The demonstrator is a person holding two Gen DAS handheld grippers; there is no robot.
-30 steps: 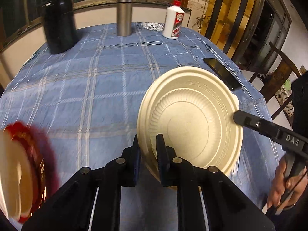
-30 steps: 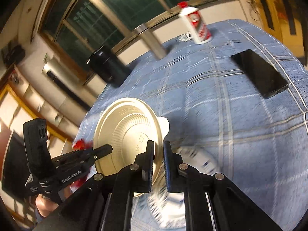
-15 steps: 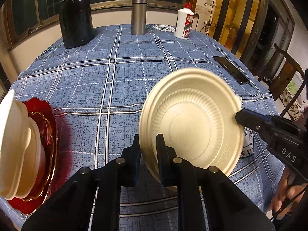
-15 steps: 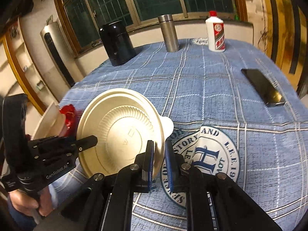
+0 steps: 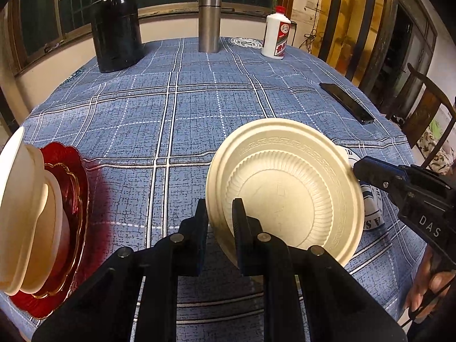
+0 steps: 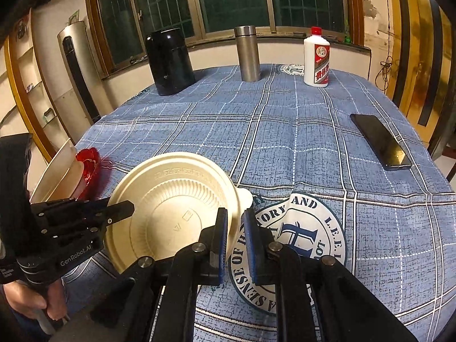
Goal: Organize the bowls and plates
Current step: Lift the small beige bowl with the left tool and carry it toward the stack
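Bench (image 5: 176, 119) w/ blue plaid cloth, largest. At left edge: red plate (image 5: 68, 199) w/ cream bowls (image 5: 25, 216) stacked on it, tilted. Cream plate (image 5: 285, 196) held off bench nr front edge, betw both grippers. Left gripper (image 5: 218, 222) fingers pinching plate's near-left rim; right gripper (image 6: 235, 230) fingers pinching opposite rim. Far edge: black canister (image 5: 115, 31), steel flask (image 5: 209, 24), white bottle (image 5: 278, 37). Right edge: phone (image 5: 346, 102).
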